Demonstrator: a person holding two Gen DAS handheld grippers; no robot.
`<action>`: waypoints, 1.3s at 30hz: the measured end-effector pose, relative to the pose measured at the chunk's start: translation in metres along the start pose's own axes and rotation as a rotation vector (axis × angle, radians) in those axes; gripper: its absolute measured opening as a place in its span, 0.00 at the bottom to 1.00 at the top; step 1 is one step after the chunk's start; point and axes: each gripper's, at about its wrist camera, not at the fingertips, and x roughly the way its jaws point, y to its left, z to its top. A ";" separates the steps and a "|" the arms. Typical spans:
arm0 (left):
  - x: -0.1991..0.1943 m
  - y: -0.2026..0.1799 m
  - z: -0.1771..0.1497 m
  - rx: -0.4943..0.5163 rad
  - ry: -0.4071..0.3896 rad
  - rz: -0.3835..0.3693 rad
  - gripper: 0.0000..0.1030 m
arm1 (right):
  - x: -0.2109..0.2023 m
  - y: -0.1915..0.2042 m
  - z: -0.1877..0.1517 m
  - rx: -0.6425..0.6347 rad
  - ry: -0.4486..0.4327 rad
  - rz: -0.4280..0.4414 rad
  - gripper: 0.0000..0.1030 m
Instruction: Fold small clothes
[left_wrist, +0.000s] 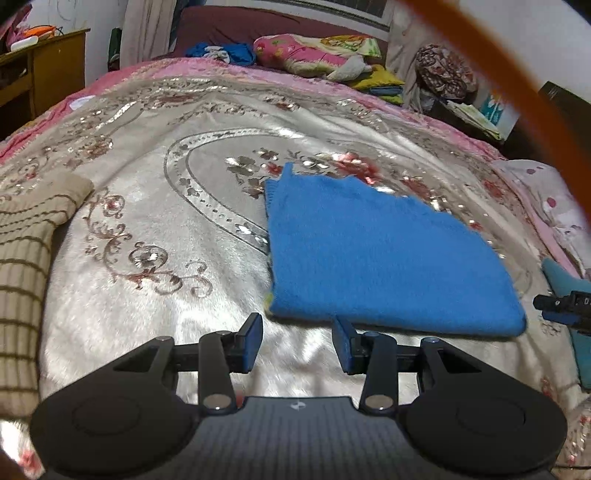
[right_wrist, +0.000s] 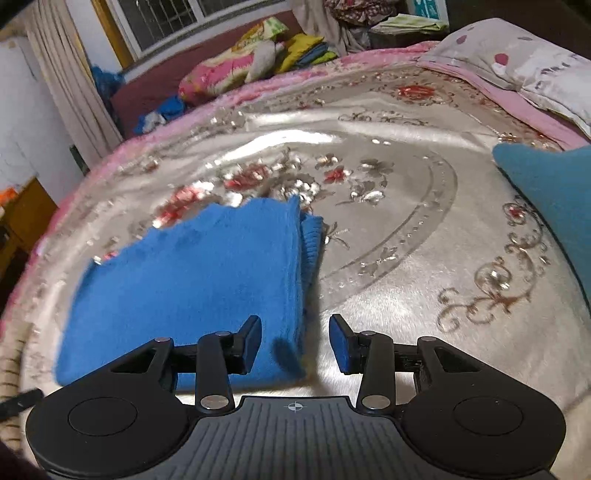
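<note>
On the bed, the folded blue sweater (left_wrist: 384, 254) lies just ahead of both grippers; left gripper (left_wrist: 297, 343) and right gripper (right_wrist: 295, 341) are spread, holding nothing; neither is nearer.

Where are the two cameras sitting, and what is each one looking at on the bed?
Left wrist: sits behind the left tongs, looking down across the bedspread; blue folded garment ahead-right, striped beige garment left.
Right wrist: sits behind the right tongs; the blue garment ahead-left, teal cloth right.
Shared: blue garment, bedspread.
</note>
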 end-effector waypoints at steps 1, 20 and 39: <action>-0.007 -0.002 -0.001 0.000 -0.007 -0.004 0.45 | -0.008 0.000 0.001 0.000 -0.010 0.006 0.38; -0.017 0.011 -0.018 -0.102 -0.055 -0.103 0.52 | -0.052 0.058 -0.012 -0.076 -0.012 0.071 0.39; 0.059 0.024 -0.012 -0.131 -0.031 -0.180 0.53 | 0.060 0.144 -0.006 -0.190 0.107 0.113 0.39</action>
